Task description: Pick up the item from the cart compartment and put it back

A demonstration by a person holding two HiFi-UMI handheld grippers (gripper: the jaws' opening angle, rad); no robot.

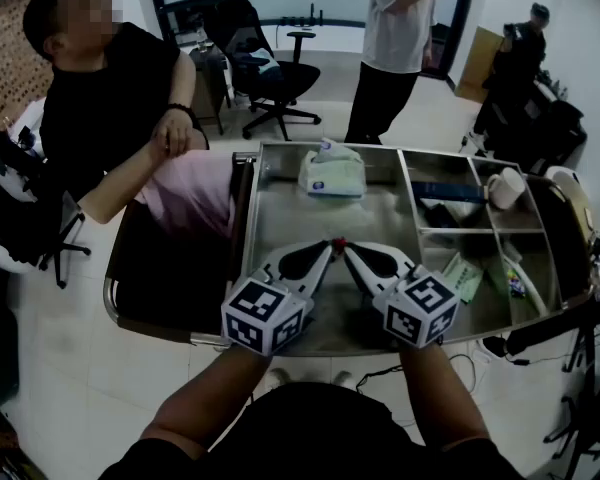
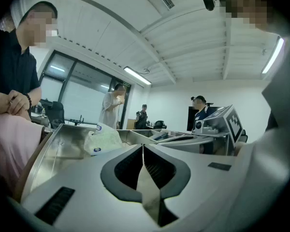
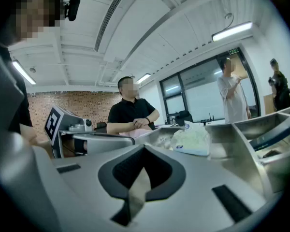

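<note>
A steel cart top (image 1: 380, 218) lies below me, with one big compartment and several small ones on its right. A pale green tissue pack (image 1: 332, 171) lies at the far end of the big compartment; it also shows as the tissue pack (image 2: 102, 139) in the left gripper view and the tissue pack (image 3: 193, 141) in the right gripper view. My left gripper (image 1: 327, 249) and right gripper (image 1: 348, 251) hover over the near part of that compartment, tips almost touching each other. Both are shut with nothing in them: left gripper (image 2: 143, 148), right gripper (image 3: 144, 148).
The small compartments hold a dark blue item (image 1: 448, 190), a white cup-like thing (image 1: 507, 188) and a green packet (image 1: 463, 275). A seated person (image 1: 110, 118) sits close by the cart's left side. Another person (image 1: 395, 38) stands beyond its far end, near an office chair (image 1: 265, 73).
</note>
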